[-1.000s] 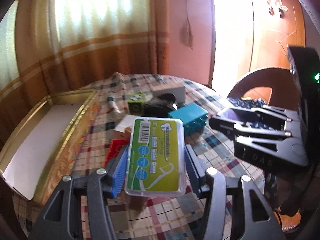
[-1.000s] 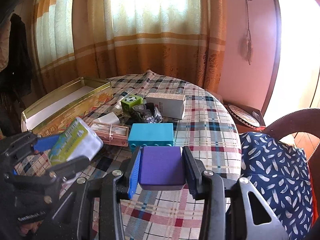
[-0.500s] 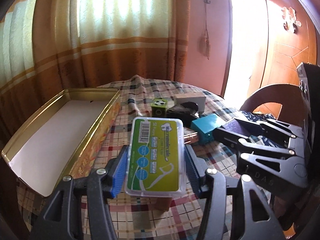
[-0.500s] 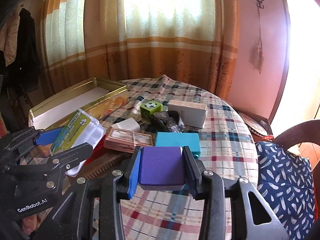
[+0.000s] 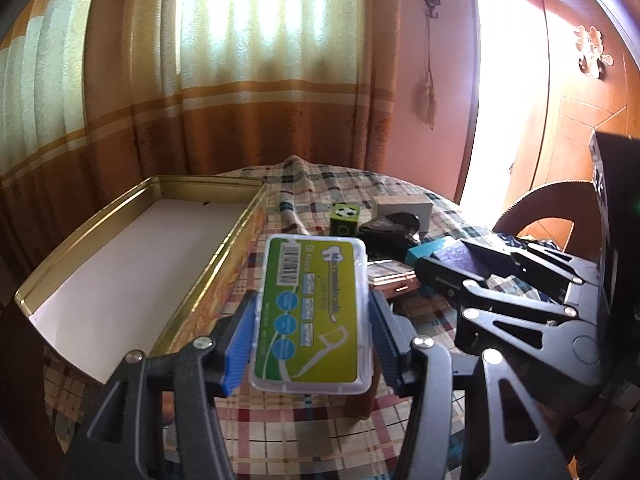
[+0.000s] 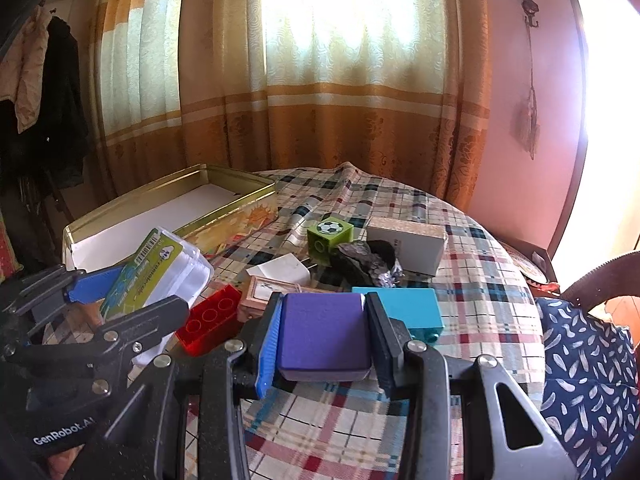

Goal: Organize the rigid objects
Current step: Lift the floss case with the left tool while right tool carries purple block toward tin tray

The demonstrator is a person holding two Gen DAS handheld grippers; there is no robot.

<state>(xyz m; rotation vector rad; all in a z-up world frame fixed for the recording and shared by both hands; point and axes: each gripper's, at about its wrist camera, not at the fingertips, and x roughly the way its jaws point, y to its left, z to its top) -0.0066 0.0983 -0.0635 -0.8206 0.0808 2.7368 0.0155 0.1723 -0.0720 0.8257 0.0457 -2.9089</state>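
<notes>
My left gripper is shut on a clear floss-pick box with a green label, held above the plaid tablecloth just right of the open gold tin. My right gripper is shut on a purple block, lifted near the table's front. Each gripper shows in the other's view: the left one with the floss-pick box at the left, the right one with the purple block at the right. The gold tin has a white bare floor.
On the table lie a red brick, a teal brick, a green football cube, a white box, crumpled dark foil, a pink flat case and a white card. A chair with a patterned cushion stands right.
Both grippers have moved back and leftward with their loads. The gold tin now fills more of the left wrist view, and the red brick shows in the right wrist view.
</notes>
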